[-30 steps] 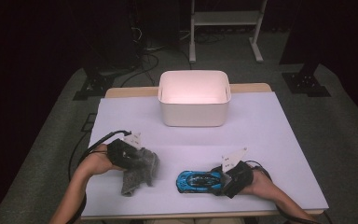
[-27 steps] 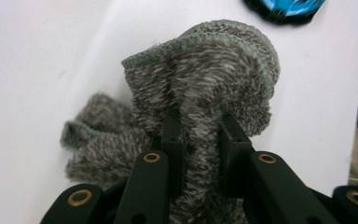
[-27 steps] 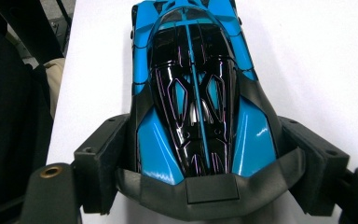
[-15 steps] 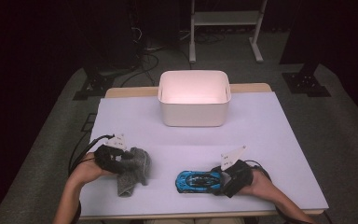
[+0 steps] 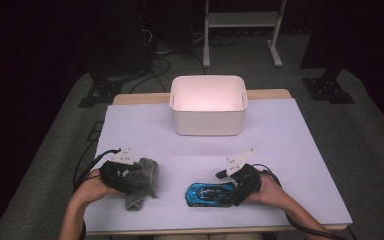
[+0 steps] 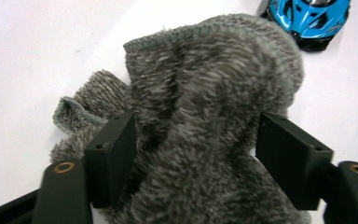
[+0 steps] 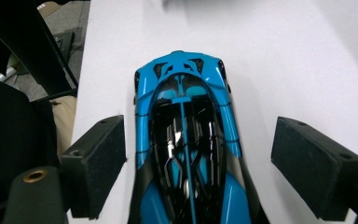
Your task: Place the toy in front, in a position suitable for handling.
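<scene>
Grey sock (image 5: 142, 182) lies crumpled at lower left of the bench (image 5: 290, 150); left tongs (image 5: 130, 176) straddle it, jaws just opening, released. Blue toy car (image 5: 209, 194) sits lower centre between the released right tongs (image 5: 232, 192), jaws opening, clear of its sides.

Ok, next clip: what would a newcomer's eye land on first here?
Probably the bright blue toy car near the table's front edge, with the right gripper open around it, fingers clear of its sides. Next, the crumpled grey fuzzy cloth at front left, bunched between the fingers of the left gripper, which have just been opening. Behind both, the white bin glows pinkish inside at the table's far edge.
</scene>
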The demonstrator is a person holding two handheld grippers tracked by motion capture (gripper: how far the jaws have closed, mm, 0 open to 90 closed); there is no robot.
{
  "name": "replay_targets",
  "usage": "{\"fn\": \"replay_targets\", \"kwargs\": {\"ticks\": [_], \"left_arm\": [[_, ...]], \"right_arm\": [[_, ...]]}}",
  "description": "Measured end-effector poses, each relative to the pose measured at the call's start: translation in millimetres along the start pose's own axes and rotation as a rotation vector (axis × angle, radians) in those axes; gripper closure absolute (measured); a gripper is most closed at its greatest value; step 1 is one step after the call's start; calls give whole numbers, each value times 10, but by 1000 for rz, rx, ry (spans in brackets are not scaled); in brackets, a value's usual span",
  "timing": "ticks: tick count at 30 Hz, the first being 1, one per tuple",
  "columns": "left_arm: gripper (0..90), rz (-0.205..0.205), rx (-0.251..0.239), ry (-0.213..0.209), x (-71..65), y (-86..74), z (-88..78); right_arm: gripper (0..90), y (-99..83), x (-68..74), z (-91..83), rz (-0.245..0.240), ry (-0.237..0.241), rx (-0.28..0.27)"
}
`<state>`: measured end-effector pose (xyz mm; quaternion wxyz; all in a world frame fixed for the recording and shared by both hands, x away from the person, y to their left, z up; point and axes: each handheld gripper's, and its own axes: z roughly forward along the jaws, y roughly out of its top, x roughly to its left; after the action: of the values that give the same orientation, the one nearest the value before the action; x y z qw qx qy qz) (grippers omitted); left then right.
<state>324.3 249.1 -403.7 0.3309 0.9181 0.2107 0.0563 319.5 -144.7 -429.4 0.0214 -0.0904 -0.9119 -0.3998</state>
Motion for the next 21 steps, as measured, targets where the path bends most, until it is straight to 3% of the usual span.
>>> {"fn": "replay_targets", "kwargs": {"ticks": [8, 14, 21], "left_arm": [[180, -22, -23, 30, -29, -28, -93], [169, -26, -41, 53, -73, -69, -97], [126, -43, -61, 67, -84, -95, -76]], "right_arm": [[166, -67, -142, 24, 57, 20, 1], [166, -27, -239, -87, 77, -7, 4], [164, 89, -370, -247, 64, -50, 38]]}}
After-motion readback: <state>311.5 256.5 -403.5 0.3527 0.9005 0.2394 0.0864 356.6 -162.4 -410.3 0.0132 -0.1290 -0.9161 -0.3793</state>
